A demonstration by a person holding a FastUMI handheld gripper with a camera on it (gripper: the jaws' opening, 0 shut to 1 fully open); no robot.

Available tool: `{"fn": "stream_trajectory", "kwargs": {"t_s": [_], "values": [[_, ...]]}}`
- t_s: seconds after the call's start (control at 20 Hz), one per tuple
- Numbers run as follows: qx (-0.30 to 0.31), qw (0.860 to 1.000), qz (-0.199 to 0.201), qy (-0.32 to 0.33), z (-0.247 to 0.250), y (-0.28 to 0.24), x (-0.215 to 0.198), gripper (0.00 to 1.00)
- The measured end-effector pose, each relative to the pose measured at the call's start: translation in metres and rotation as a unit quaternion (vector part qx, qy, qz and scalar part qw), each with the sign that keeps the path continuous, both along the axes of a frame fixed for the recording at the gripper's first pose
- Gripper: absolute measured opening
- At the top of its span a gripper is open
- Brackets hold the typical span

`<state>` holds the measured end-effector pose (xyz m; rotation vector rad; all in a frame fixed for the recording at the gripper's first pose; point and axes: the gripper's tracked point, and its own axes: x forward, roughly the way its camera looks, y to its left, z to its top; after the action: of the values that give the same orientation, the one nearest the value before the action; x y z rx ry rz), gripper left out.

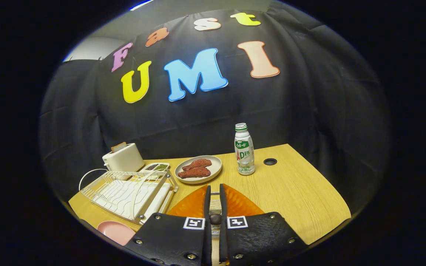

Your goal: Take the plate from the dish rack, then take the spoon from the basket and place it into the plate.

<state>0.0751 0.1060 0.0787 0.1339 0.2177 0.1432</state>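
An orange ribbed plate (240, 205) lies close under my gripper (215, 192), spreading out on both sides of the two fingers. The fingers stand nearly together with a narrow slot between them. Something pale with cross lines shows in that slot; I cannot make out what it is or whether the fingers press on it. The white wire dish rack (128, 192) sits to the left of the fingers, and no plate stands in it.
A pink plate (115, 231) lies on the wooden table (294, 192) in front of the rack. Beyond the fingers are a beige plate of meat slices (198, 169), a small white bottle (244, 149), a white toaster (124, 158), a small divided tray (156, 167) and a cable hole (270, 161).
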Motion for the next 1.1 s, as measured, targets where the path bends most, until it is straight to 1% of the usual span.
{"fn": "stream_trajectory", "kwargs": {"t_s": [0.1, 0.35, 0.6, 0.85, 1.1], "values": [[-0.013, 1.0, -0.005, 0.0, 0.012, 0.001, -0.004, 0.07], [-0.022, 1.0, -0.003, -0.005, 0.046, 0.005, -0.017, 0.07], [-0.029, 0.999, -0.013, -0.022, 0.085, 0.004, -0.042, 0.07], [-0.03, 0.998, -0.034, -0.036, 0.118, 0.001, -0.068, 0.08], [-0.033, 0.998, -0.038, -0.037, 0.136, 0.012, -0.099, 0.07]]}}
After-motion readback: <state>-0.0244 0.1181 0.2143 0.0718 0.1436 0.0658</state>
